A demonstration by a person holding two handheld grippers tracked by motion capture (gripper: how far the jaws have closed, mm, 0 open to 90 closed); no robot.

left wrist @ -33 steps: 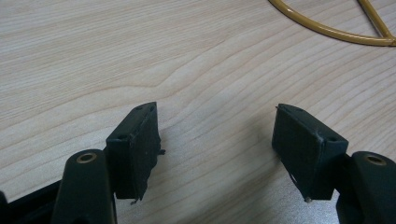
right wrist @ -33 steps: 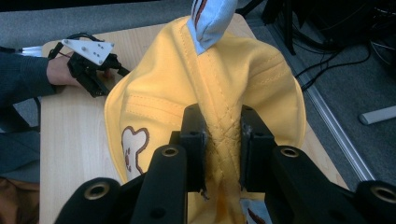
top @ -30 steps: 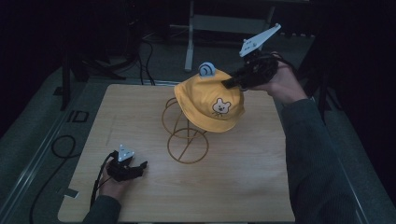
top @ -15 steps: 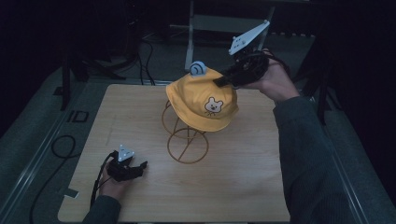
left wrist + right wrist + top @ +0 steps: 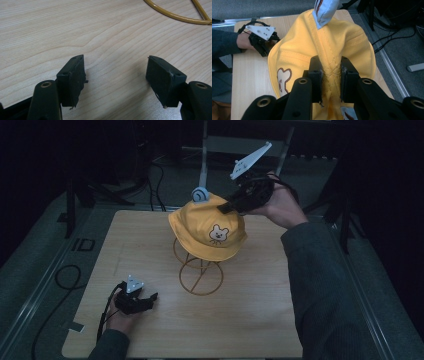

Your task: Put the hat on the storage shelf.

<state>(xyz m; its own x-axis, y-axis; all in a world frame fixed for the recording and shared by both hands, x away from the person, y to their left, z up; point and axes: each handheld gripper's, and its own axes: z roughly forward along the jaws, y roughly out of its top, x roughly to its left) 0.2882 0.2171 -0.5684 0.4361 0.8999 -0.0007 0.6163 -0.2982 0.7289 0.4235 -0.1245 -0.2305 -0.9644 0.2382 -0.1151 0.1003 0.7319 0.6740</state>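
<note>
Right tongs (image 5: 331, 75) pinch yellow hat (image 5: 207, 227), seemingly above wire stand (image 5: 200, 275).

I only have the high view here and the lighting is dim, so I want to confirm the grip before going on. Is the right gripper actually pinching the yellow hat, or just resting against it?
Observer: Pinching. In the right gripper view the right gripper has its jaws closed on a fold of the yellow hat at the crown seam.
Operator: And the left gripper, is it holding anything?
Observer: No. In the left gripper view the left gripper has its jaws wide apart with bare wooden table between them.
Operator: Anything near it?
Observer: A curve of the gold wire stand base lies ahead of the jaws, apart from them.
</note>
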